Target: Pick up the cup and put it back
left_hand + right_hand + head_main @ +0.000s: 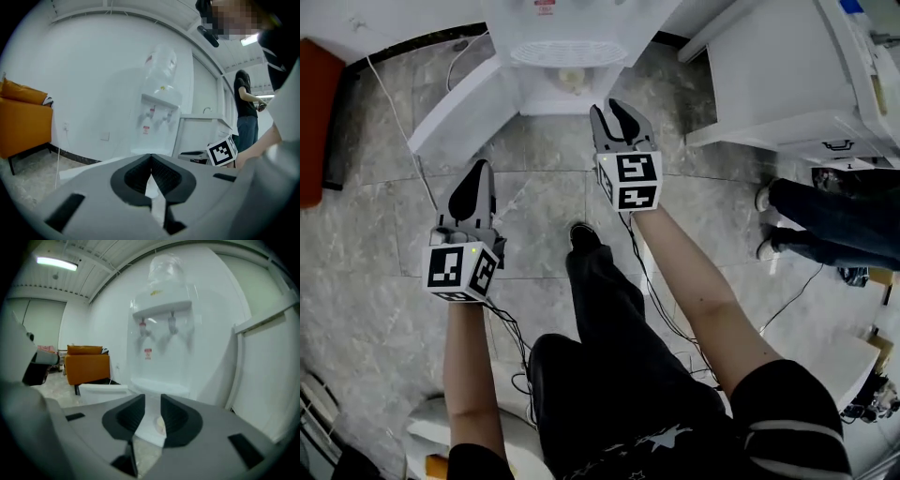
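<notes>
A white water dispenser [558, 37] stands against the wall ahead, with a bottle on top [165, 268] and two taps [157, 326]. A pale cup [573, 80] sits in its lower recess; in the right gripper view the cup [160, 423] shows low in the gap between the jaws. My right gripper [609, 108] [153, 401] is raised and points at the dispenser, short of it, jaws open and empty. My left gripper [476, 173] [151, 159] hangs lower left, its tips touching, holding nothing.
A white panel [455, 108] slants out from the dispenser's left side. A white cabinet [787, 75] stands to the right, with another person [830, 220] beside it. An orange sofa [86, 364] is at the left. Cables [394, 112] run over the marble floor.
</notes>
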Action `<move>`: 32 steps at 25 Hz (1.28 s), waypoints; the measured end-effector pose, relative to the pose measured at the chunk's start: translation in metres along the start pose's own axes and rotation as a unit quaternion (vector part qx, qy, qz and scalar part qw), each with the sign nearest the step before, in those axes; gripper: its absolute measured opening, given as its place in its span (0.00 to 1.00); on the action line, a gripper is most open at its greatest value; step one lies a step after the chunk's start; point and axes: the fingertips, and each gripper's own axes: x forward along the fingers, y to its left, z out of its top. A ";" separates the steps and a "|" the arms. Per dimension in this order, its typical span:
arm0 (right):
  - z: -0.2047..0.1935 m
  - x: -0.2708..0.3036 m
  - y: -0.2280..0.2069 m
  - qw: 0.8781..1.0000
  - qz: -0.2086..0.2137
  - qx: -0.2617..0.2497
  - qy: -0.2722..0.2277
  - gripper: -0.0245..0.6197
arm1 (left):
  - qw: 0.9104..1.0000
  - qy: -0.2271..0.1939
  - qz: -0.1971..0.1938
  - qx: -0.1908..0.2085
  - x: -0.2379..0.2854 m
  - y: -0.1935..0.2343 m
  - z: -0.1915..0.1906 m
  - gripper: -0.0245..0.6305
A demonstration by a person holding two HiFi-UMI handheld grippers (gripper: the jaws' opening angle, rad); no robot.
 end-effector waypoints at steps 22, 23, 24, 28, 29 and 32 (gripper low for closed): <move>0.264 -0.389 0.020 0.998 0.018 0.034 -0.049 0.05 | 1.000 -0.001 0.001 0.007 -0.257 -0.201 0.228 0.05; 0.268 -0.396 0.016 0.998 0.027 0.033 -0.047 0.05 | 1.000 -0.005 0.010 0.003 -0.259 -0.205 0.235 0.05; 0.272 -0.403 0.013 0.998 0.035 0.031 -0.045 0.05 | 1.000 -0.009 0.020 0.000 -0.261 -0.211 0.242 0.05; 0.283 -0.420 0.002 0.997 0.053 0.027 -0.039 0.05 | 0.999 -0.025 0.040 -0.006 -0.265 -0.234 0.261 0.05; 0.286 -0.422 0.002 0.997 0.055 0.025 -0.040 0.05 | 0.999 -0.028 0.043 -0.008 -0.264 -0.237 0.266 0.05; 0.299 -0.425 0.005 0.997 0.060 0.018 -0.044 0.05 | 0.999 -0.025 0.042 -0.003 -0.260 -0.245 0.275 0.05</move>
